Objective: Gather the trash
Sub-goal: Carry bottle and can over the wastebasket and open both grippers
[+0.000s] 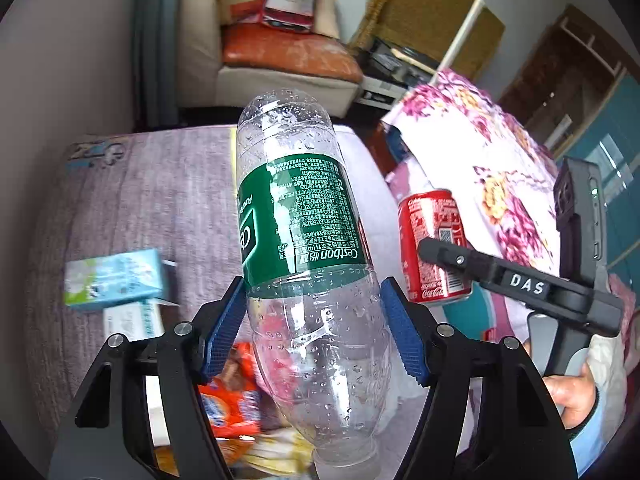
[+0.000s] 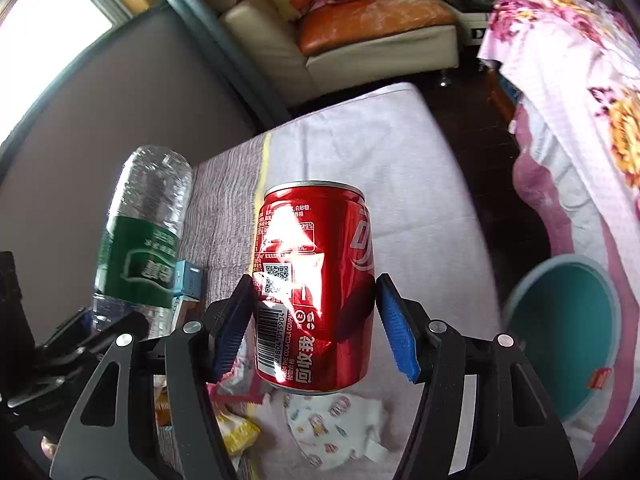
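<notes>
My left gripper [image 1: 314, 328] is shut on a clear plastic bottle [image 1: 304, 240] with a green label, held upside down above the table; the bottle also shows in the right wrist view [image 2: 140, 240]. My right gripper [image 2: 314, 324] is shut on a red cola can [image 2: 316, 284], held upside down above the table; the can also shows in the left wrist view [image 1: 432, 248], to the right of the bottle. A teal trash bin [image 2: 568, 340] stands on the floor at the right, below the can's level.
A cloth-covered table [image 2: 400, 168] holds a light blue carton [image 1: 116, 280], an orange snack wrapper [image 1: 232, 400], a yellow wrapper [image 2: 240, 432] and a printed paper [image 2: 336, 428]. A floral blanket [image 2: 580, 120] drapes at the right. A sofa [image 2: 360, 32] stands behind.
</notes>
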Demonstrator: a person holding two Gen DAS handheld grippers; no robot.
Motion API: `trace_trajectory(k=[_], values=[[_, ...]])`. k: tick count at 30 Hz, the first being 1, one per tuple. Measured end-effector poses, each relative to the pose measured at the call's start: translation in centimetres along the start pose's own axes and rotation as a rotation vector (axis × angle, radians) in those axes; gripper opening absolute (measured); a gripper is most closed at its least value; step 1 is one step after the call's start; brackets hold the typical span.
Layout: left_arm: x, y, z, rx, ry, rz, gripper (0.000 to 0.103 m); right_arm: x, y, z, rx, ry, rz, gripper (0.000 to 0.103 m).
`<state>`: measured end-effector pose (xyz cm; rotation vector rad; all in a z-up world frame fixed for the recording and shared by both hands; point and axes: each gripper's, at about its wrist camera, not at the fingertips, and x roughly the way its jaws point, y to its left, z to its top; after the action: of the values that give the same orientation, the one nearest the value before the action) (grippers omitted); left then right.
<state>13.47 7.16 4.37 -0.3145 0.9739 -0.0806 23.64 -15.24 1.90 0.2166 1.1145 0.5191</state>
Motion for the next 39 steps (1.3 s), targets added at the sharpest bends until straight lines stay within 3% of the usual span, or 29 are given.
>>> trace_trajectory(k=[7,19,27,39], values=[[3.3,-6.5,-2.6,0.089,0.078,-0.068,0.069,-5.2,-6.4,-2.9,0.115,-0.081,-0.006,0.059],[11.0,-18.1,-7.5,0.274,0.267,-0.147,0.069,-11.7,-18.9,-8.8,0.327,-0.176,-0.122,0.059],[14.6,-22.6,-8.3,0.358,0.325,-0.145,0.069,-12.0,-22.2,-9.9,0.370,-0.189,-0.153,0.059],[18.5,-25.0,-8.6,0.393,0.391,-0.145,0.069,-11.2,-24.9,-10.0,0.411,-0.176,-0.188,0.059]])
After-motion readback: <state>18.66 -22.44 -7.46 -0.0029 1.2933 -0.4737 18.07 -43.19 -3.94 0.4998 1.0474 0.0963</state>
